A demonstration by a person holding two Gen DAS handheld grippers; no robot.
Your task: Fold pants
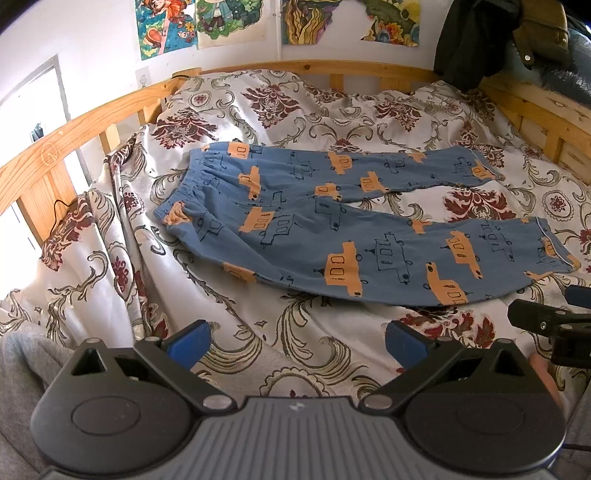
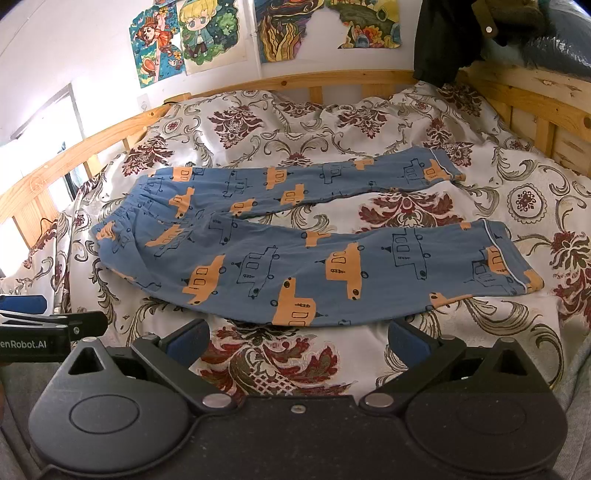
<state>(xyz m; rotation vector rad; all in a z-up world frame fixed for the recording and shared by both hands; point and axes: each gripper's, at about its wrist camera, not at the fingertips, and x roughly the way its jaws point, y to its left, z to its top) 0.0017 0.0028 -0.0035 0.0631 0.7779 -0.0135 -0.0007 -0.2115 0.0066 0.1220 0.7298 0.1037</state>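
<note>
Blue pants (image 1: 332, 229) (image 2: 295, 243) with orange car prints lie flat on the bed, waistband to the left, both legs stretched to the right and spread apart. My left gripper (image 1: 297, 341) stands open over the bedspread, short of the near leg, nothing between its blue pads. My right gripper (image 2: 299, 338) is open too, hovering just before the near leg's lower edge. Each gripper shows in the other's view: the right one (image 1: 554, 325) at the right edge, the left one (image 2: 44, 325) at the left edge.
A white bedspread (image 1: 295, 110) with maroon and olive floral print covers the bed. A wooden bed rail (image 1: 110, 110) (image 2: 295, 79) runs along the left, back and right. Dark clothing (image 1: 472, 40) hangs on the back right corner. Posters (image 2: 207, 33) are on the wall.
</note>
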